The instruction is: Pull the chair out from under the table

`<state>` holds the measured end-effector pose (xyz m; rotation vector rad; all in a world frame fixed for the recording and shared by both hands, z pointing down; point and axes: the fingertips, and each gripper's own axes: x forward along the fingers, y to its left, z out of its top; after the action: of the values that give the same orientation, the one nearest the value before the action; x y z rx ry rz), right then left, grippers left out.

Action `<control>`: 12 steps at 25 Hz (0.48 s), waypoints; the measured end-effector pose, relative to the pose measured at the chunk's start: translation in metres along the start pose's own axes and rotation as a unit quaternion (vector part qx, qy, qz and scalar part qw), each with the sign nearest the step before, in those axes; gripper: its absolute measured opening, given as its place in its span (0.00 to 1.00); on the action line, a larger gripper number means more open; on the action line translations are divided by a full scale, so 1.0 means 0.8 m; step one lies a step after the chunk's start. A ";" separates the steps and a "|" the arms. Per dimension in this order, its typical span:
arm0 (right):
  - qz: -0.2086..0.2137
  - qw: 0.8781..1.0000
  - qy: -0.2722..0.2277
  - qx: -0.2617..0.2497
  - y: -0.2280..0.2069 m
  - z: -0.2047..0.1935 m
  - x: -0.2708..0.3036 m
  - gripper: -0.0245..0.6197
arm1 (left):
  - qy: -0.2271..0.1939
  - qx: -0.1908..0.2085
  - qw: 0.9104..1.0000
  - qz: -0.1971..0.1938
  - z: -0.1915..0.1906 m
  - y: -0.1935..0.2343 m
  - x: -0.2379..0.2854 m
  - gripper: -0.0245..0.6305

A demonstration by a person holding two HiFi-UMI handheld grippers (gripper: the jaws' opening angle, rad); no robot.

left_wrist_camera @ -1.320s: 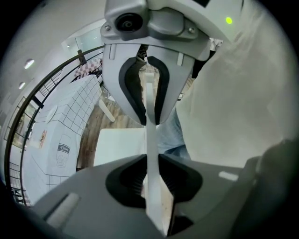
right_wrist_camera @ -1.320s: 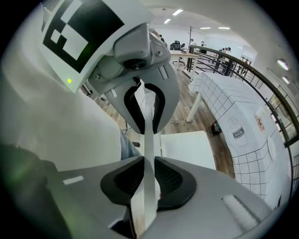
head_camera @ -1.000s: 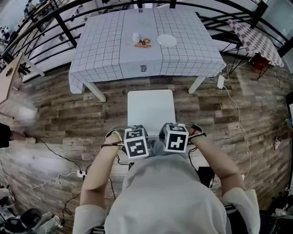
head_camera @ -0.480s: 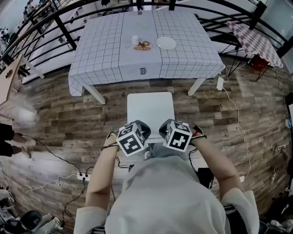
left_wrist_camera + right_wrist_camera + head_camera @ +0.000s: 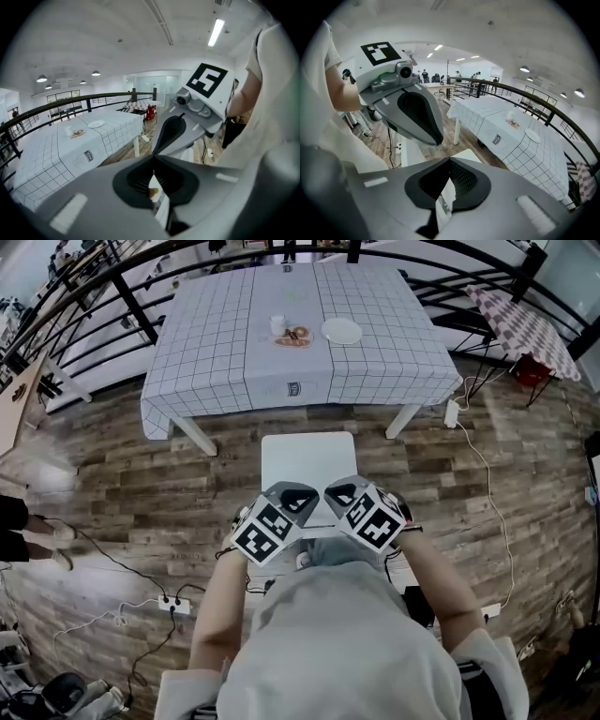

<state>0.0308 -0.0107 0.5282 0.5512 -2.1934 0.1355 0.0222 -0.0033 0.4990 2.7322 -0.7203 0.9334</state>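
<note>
Grey left gripper and right gripper — tipped downward, jaws together.

No lettering can be read anywhere. The checked tablecloth on the table, upper middle of the frame, carries a small dark printed emblem on its front hang, too small to make out.

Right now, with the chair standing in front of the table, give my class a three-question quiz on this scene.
1. True or false: the chair has its seat hidden under the table.
2. The left gripper has its jaws: A wide apart; B together; C clamped on the chair.
3. What flat, round, white thing lies on the tablecloth?
Key: 1 false; 2 B; 3 a plate.
</note>
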 end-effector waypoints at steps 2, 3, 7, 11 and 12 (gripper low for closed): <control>-0.012 1.000 -0.015 0.013 -0.008 0.005 -0.003 0.04 | -0.015 -0.015 1.000 0.008 0.005 0.004 -0.001 0.05; -0.017 0.999 -0.021 0.020 -0.012 0.007 -0.004 0.04 | -0.024 -0.023 0.999 0.012 0.008 0.006 -0.001 0.05; -0.037 0.996 -0.056 0.062 -0.025 0.017 -0.011 0.04 | -0.067 -0.057 0.995 0.044 0.019 0.020 -0.006 0.05; -0.063 0.988 -0.097 0.103 -0.040 0.027 -0.019 0.04 | -0.111 -0.091 0.986 0.087 0.031 0.038 -0.013 0.05; -0.068 0.985 -0.107 0.115 -0.043 0.029 -0.022 0.04 | -0.119 -0.099 0.983 0.095 0.032 0.042 -0.015 0.05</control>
<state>0.0385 -0.0423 0.4968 0.8785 -2.3543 0.2695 0.0114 -0.0357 0.4714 2.6560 -1.0713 0.5357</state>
